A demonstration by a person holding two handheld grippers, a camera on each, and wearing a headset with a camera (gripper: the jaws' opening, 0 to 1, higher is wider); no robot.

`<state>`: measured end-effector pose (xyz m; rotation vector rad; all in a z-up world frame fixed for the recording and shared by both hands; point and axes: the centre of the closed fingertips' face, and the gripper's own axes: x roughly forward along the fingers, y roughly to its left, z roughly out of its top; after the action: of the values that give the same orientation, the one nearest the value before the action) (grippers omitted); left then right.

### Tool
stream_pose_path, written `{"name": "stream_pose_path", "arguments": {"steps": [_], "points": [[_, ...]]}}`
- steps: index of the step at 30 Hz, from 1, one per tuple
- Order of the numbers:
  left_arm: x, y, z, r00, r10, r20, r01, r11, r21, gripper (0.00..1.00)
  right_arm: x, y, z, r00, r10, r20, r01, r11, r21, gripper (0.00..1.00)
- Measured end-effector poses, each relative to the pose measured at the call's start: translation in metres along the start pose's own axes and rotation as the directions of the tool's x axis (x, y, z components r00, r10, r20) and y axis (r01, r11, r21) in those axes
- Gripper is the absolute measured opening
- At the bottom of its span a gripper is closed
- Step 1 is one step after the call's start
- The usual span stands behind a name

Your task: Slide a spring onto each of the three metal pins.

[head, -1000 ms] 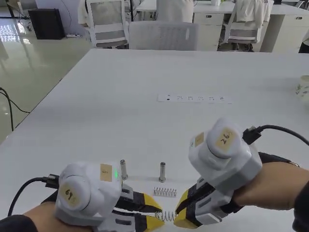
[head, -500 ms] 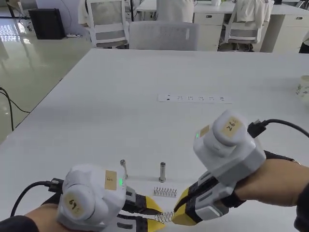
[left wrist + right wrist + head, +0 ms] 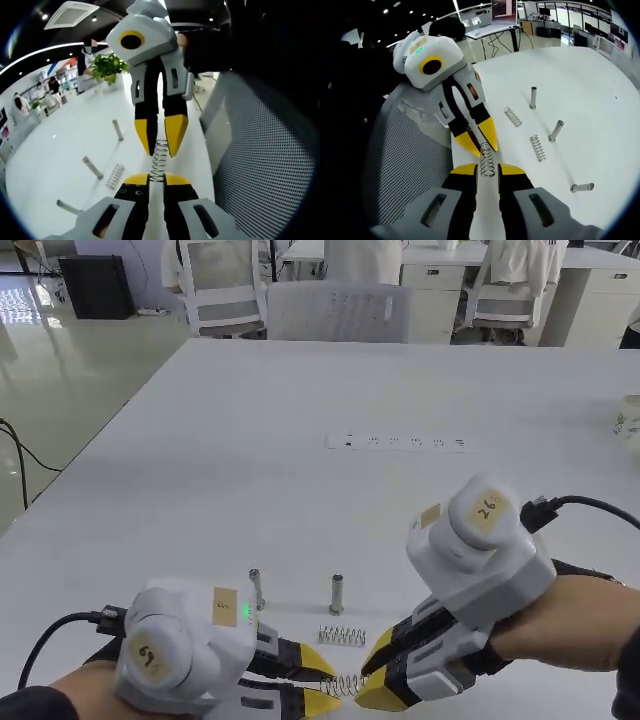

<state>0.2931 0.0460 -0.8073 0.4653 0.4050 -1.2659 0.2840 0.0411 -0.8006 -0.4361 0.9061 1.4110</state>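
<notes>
The head view looks forward and down from above the near edge of the table [image 3: 300, 440], with both tongs low and close in its frame. The left gripper view sits just behind the left tongs [image 3: 156, 179] and faces the right tongs [image 3: 160, 144] head-on at close range. The right gripper view is the mirror of that, looking back along its own tips. All three views share the spring [image 3: 487, 160] caught between the tips and the pins [image 3: 533, 97] on the table.
</notes>
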Motion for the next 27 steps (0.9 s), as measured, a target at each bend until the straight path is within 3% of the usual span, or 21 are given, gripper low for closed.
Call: {"name": "stream_pose_path", "arguments": {"steps": [9,27], "points": [[-0.002,0.003,0.003,0.9996,0.013,0.024,-0.012,0.999,-0.036,0.02,0.001,-0.003,0.000,0.9997,-0.021,0.010,0.021,1.000,-0.002,0.09],[-0.001,0.001,0.001,0.9998,0.003,0.017,-0.002,0.998,-0.061,0.02,0.001,0.005,0.027,0.9985,-0.040,0.039,0.042,0.996,-0.076,0.08]]}}
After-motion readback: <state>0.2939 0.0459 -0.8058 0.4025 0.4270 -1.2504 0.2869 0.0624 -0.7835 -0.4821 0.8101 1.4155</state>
